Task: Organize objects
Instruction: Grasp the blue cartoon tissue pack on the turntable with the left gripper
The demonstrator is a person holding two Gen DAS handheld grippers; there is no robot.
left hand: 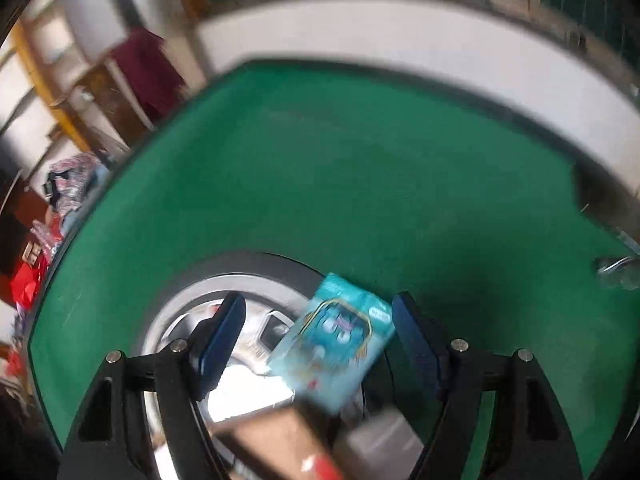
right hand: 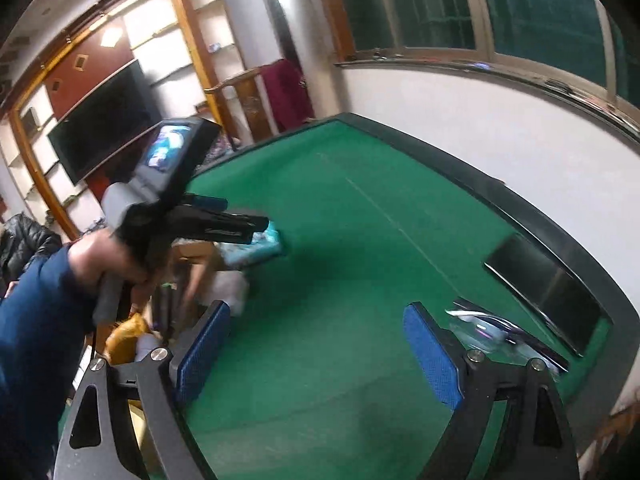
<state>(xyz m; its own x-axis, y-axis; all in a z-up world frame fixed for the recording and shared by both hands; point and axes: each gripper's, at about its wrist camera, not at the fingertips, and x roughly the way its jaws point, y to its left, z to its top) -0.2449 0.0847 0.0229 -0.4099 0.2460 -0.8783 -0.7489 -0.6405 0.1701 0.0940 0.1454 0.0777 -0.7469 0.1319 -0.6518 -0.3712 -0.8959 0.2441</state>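
A light-blue printed packet (left hand: 334, 340) lies tilted between the open fingers of my left gripper (left hand: 318, 332), over a round metal tray (left hand: 176, 312) that holds several packets and boxes. The fingers do not touch it. A brown box (left hand: 276, 440) lies below it, blurred. In the right wrist view the left gripper (right hand: 240, 228) hovers over the same blue packet (right hand: 260, 246) at the table's left. My right gripper (right hand: 316, 344) is open and empty above the green table (right hand: 360, 240).
A dark flat slab (right hand: 548, 276) lies along the table's far right edge, with a clear shiny item (right hand: 488, 328) beside it. A white wall and window run behind. Clutter and a TV shelf (right hand: 104, 120) lie beyond the left edge.
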